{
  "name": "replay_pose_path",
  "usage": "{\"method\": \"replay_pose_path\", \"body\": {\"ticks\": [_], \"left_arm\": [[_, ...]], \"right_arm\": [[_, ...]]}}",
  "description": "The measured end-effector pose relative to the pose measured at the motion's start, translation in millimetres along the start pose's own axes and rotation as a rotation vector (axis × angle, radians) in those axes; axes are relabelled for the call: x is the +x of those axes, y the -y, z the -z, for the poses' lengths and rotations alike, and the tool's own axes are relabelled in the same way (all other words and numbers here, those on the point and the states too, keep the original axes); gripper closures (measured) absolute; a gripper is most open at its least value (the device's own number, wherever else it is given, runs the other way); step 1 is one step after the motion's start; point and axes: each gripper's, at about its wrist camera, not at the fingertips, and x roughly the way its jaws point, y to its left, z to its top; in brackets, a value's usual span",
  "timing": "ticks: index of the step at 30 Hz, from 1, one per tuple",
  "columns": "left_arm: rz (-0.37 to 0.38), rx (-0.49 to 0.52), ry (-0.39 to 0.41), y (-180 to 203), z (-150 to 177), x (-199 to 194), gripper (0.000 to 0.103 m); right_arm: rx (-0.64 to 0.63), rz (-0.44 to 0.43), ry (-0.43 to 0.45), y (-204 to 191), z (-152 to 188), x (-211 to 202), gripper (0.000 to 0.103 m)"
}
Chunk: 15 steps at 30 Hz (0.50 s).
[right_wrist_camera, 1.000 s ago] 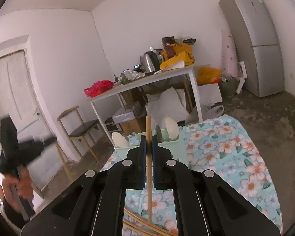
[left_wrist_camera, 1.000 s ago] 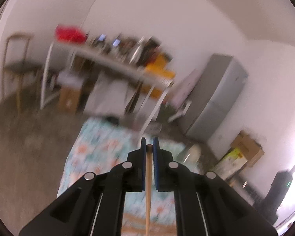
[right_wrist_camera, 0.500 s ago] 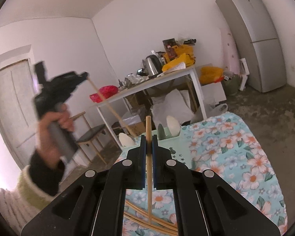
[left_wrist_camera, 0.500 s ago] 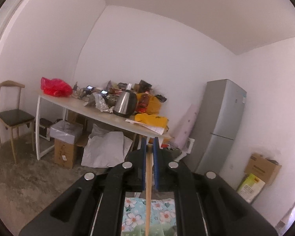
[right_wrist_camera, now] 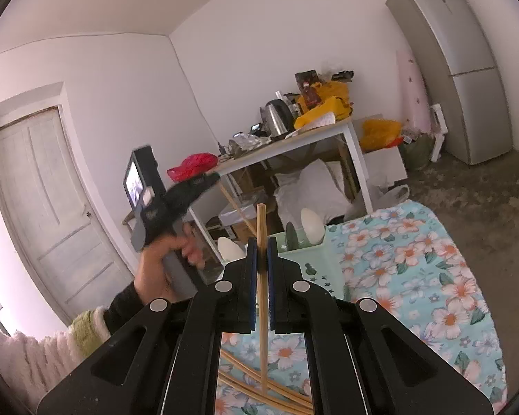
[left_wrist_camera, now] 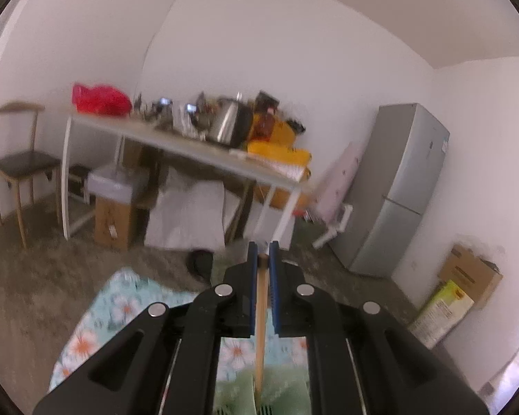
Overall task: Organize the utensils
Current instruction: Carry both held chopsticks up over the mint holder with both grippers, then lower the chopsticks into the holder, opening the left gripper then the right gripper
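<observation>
Pinching one wooden chopstick each: the right gripper has its blue pads clamped on a stick standing upright over the floral tablecloth, loose chopsticks lying below it. The left gripper grips its own chopstick the same way, above the pale green utensil holder with white spoons poking up.

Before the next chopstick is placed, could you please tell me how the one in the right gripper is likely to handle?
The chopstick looks thin, straight wood: probably stiff and light. Pinched partway along by the right gripper, it may pivot. Being round, it could roll on the cloth.
</observation>
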Motion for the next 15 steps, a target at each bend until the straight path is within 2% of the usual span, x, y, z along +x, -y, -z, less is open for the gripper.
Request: {"method": "replay_pose_path", "body": {"ticks": [3,5,7,15], "left_arm": [[0.026,-0.014,-0.037,-4.6,14.0,-10.9,0.096],[0.039,-0.022,-0.048,-7.3,19.5,-22.0,0.086],[0.042,-0.035,-0.048,-9.4,22.0,-35.9,0.081],[0.074,-0.015,-0.036,-10.6,26.3,-90.8,0.067]], "right_arm": [[0.001,0.003,0.000,-0.2,-0.7,-2.1,0.099],[-0.004,0.007,0.001,-2.4,-2.1,-3.3,0.099],[-0.010,0.010,0.003,-4.5,-2.5,-5.4,0.099],[-0.042,0.021,0.025,-14.3,-15.1,-10.0,0.099]]}}
